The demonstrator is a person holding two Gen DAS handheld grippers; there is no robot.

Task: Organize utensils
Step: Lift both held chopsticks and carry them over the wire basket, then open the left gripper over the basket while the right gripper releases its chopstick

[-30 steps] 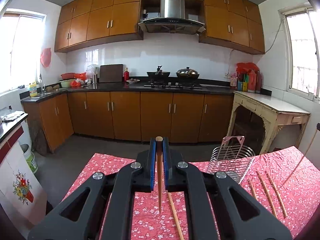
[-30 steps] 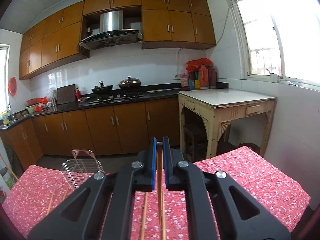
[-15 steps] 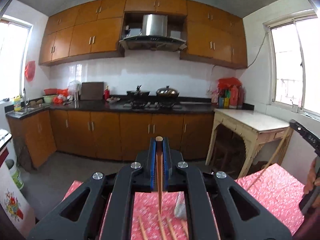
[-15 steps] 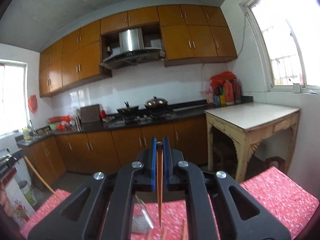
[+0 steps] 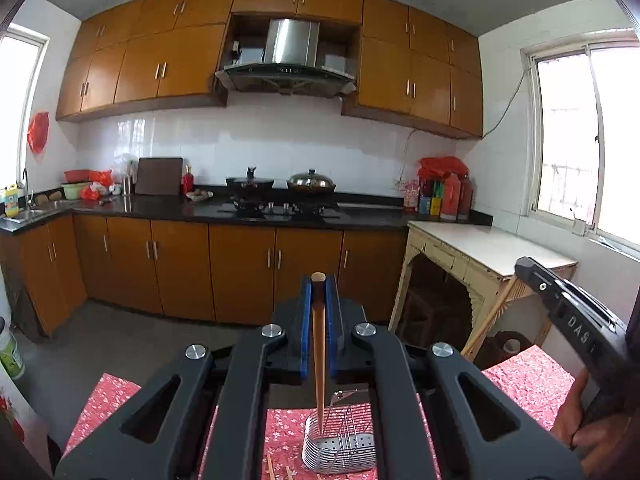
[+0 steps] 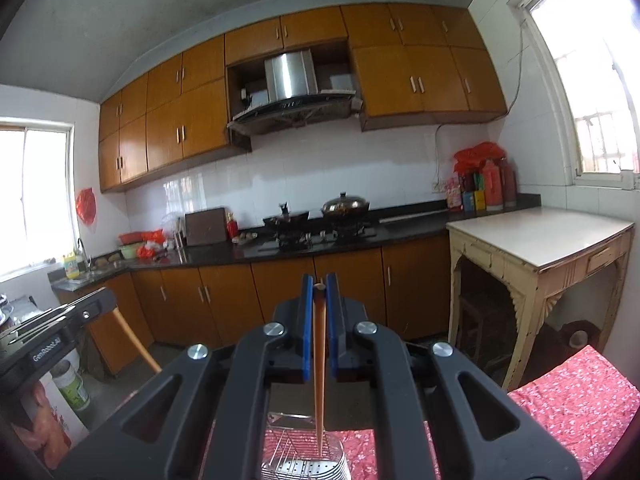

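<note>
Left hand-held gripper (image 5: 319, 304): blue pads pinching a slim brown wooden chopstick (image 5: 319, 356) near its blunt top end.
Left chopstick axis: long axis runs upright between the pads, blunt end up, thin tip pointing down at the silver wire utensil basket (image 5: 340, 446).
Right hand-held gripper (image 6: 319, 304): blue pads pinching a second slim brown wooden chopstick (image 6: 319, 368) near its top.
Right chopstick axis: upright, tip down, just above the same basket (image 6: 304, 460).
Basket: stands on the red floral-cloth desk (image 5: 532, 380), low in both views.
Loose chopsticks (image 5: 280, 472): ends show on the cloth beside the basket.
Person: a hand (image 5: 588, 420) holds the right tool at the edge of the left view.
</note>
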